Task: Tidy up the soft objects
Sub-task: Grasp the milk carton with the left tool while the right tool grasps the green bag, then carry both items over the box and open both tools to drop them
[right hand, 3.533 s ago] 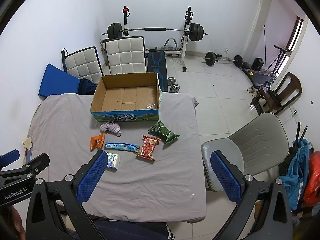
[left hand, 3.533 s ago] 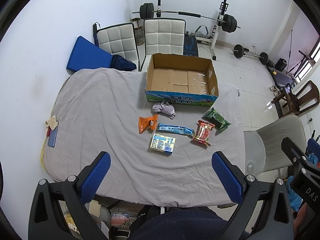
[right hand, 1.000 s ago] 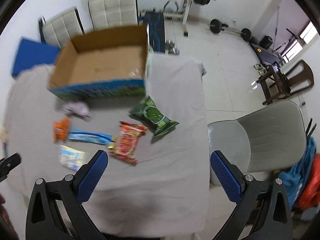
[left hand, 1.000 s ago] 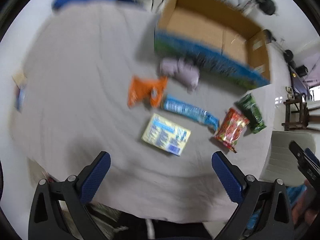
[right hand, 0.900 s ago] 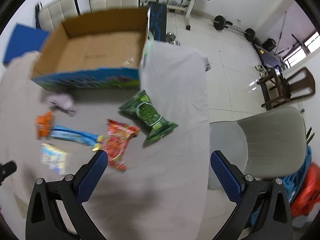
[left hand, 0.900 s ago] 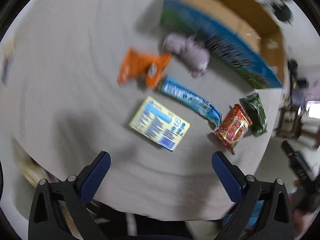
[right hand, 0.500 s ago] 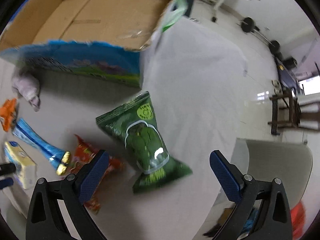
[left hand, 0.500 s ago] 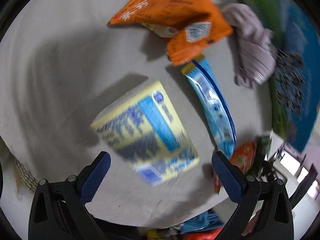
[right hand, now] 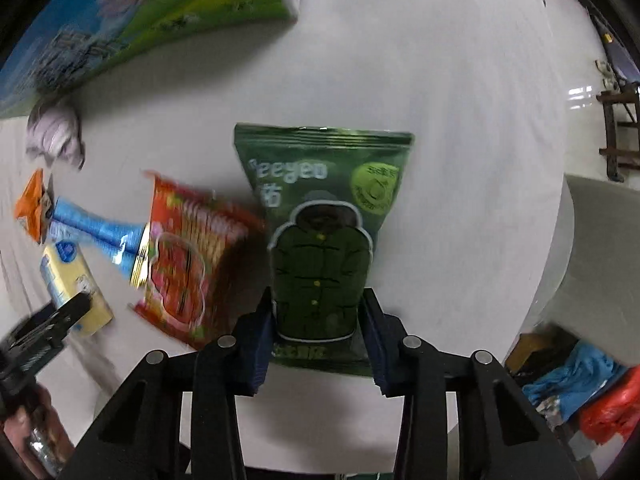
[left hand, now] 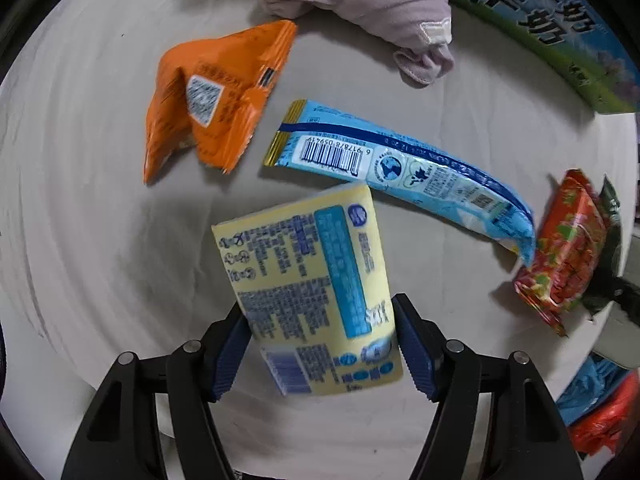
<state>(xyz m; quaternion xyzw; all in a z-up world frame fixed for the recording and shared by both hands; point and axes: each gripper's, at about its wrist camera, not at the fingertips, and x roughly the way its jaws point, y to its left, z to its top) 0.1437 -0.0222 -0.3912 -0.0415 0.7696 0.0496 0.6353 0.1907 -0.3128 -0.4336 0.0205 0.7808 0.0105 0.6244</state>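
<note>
Left gripper (left hand: 322,350) clamps the near end of the yellow tissue pack (left hand: 310,280), blue pads on both its sides, pack over the grey tablecloth (left hand: 88,208). Right gripper (right hand: 318,338) squeezes the green snack bag (right hand: 324,232) at its bottom edge. Red snack bag (right hand: 186,256) lies just beside it; blue wrapper (left hand: 400,168), orange packet (left hand: 208,96) & lilac sock (left hand: 360,4) sit nr the printed cardboard box (right hand: 132,24).

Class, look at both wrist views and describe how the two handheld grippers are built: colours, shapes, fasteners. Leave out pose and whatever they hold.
The left gripper and right gripper look identical. Each has two black, angular plastic arms with triangular cut-outs, joined by round silver pivot bolts. The fingers carry ribbed dark-blue pads. No cables or lettering show in these views.
</note>
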